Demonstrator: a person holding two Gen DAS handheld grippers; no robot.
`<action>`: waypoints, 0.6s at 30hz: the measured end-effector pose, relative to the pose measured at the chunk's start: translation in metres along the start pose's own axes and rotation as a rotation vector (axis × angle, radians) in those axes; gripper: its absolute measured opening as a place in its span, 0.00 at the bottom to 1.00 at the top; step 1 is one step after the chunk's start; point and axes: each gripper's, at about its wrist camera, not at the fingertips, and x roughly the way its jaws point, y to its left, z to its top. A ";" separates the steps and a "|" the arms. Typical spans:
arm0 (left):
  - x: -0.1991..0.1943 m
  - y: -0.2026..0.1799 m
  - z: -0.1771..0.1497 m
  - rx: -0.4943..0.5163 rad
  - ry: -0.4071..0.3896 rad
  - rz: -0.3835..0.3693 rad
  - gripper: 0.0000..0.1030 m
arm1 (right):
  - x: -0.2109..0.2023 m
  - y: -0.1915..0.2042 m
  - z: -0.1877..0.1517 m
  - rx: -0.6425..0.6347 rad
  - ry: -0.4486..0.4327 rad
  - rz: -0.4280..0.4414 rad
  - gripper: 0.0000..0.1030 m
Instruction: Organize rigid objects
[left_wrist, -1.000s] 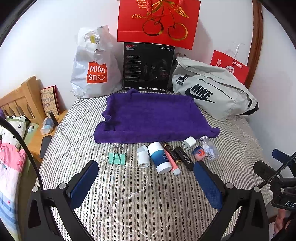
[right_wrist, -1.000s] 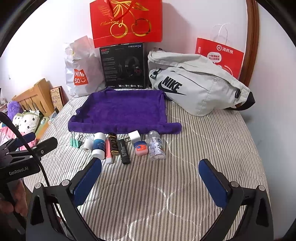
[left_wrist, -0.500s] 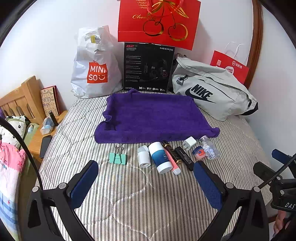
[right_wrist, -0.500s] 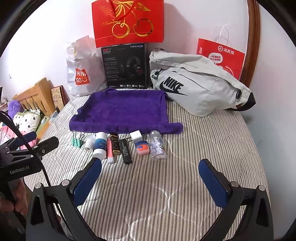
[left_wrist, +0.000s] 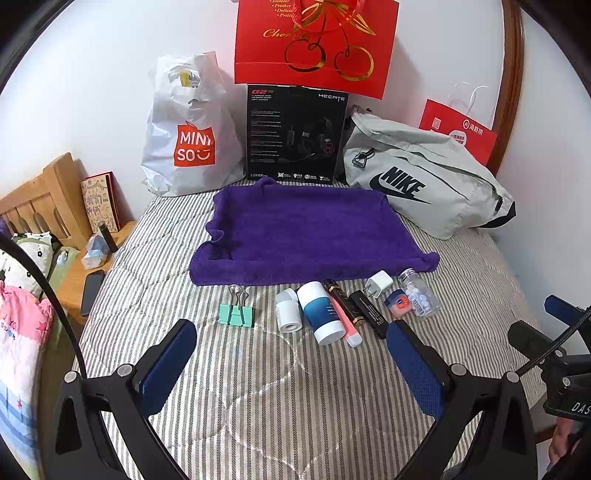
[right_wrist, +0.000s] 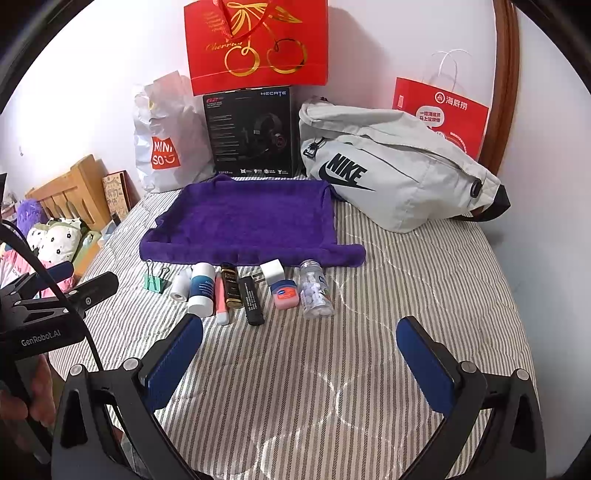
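Observation:
A row of small items lies on the striped bed in front of a purple towel (left_wrist: 310, 232) (right_wrist: 247, 221): a green binder clip (left_wrist: 235, 314) (right_wrist: 154, 282), a small white bottle (left_wrist: 288, 315), a white-and-blue bottle (left_wrist: 321, 314) (right_wrist: 202, 286), a pink tube (left_wrist: 345, 319), a gold-black tube (left_wrist: 341, 301), a black stick (right_wrist: 251, 301), a white charger plug (left_wrist: 378, 283) (right_wrist: 272, 270), a pink-lidded jar (right_wrist: 285, 293) and a clear pill bottle (left_wrist: 419, 297) (right_wrist: 314, 290). My left gripper (left_wrist: 290, 338) is open and empty just short of the row. My right gripper (right_wrist: 299, 338) is open and empty too.
Against the wall stand a Miniso bag (left_wrist: 188, 129), a black headset box (left_wrist: 295, 134), a red cherry bag (left_wrist: 314, 40), a grey Nike bag (left_wrist: 424, 181) and a red paper bag (right_wrist: 441, 114). A wooden headboard (left_wrist: 40, 199) and soft toys border the left.
Both grippers have crept slightly forward and up; the items in the row have not moved.

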 end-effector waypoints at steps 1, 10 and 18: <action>0.000 0.000 0.000 0.000 0.000 0.000 1.00 | 0.000 0.000 0.000 -0.001 0.000 0.001 1.00; 0.000 0.002 -0.002 0.000 0.002 -0.002 1.00 | -0.001 0.000 0.000 0.000 0.000 0.000 1.00; 0.000 0.003 -0.003 0.001 0.000 -0.002 1.00 | -0.001 0.000 0.000 -0.004 0.004 0.000 1.00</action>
